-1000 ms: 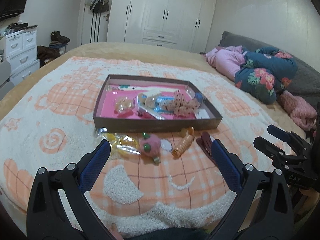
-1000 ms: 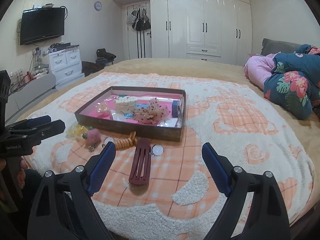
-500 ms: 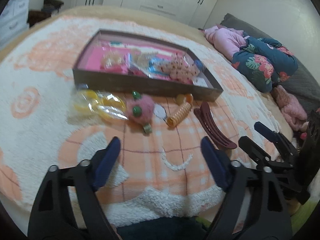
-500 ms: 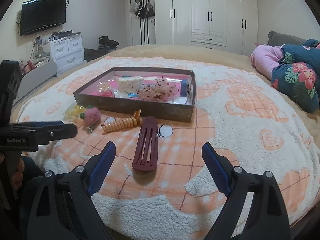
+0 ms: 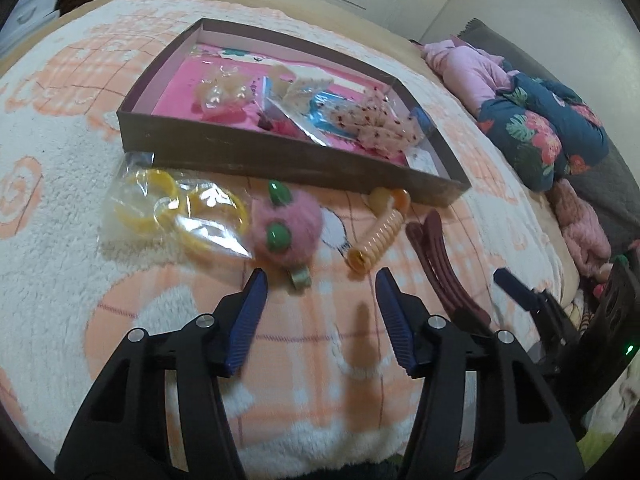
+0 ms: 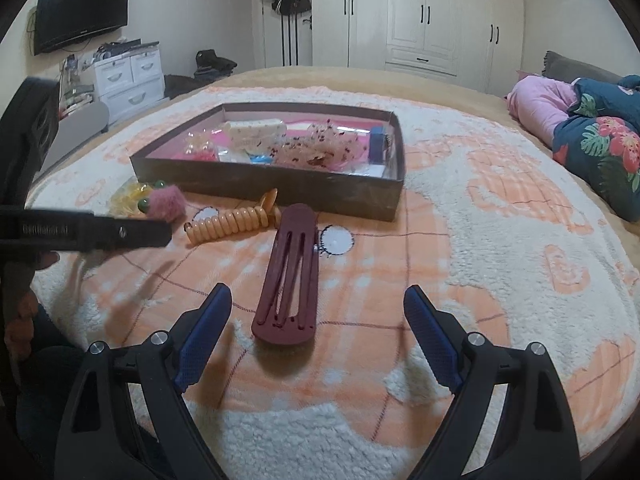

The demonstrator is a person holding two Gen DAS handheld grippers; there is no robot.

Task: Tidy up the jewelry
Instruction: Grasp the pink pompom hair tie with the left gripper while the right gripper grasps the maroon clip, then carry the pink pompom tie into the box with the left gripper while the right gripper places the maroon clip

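A brown tray (image 5: 256,156) (image 6: 256,190) with a pink floor holds several packed hair accessories. In front of it on the blanket lie a bag of yellow rings (image 5: 172,208), a pink fluffy clip (image 5: 286,230) (image 6: 166,202), an orange spiral hair tie (image 5: 374,240) (image 6: 228,222) and a maroon hair clip (image 5: 436,256) (image 6: 290,276). My left gripper (image 5: 320,278) is open, just short of the pink clip and the spiral tie. My right gripper (image 6: 318,294) is open, with the maroon clip's near end between its fingers.
The items lie on a cream and orange fleece blanket (image 6: 480,240) on a bed. A pile of pink and floral bedding (image 6: 592,132) lies at the right. White wardrobes (image 6: 420,16) and a drawer unit (image 6: 128,80) stand beyond the bed.
Both grippers have moved forward and down toward the loose items. My left gripper now tilts down over the pink clip and spiral tie. My right gripper has come up to the maroon clip.
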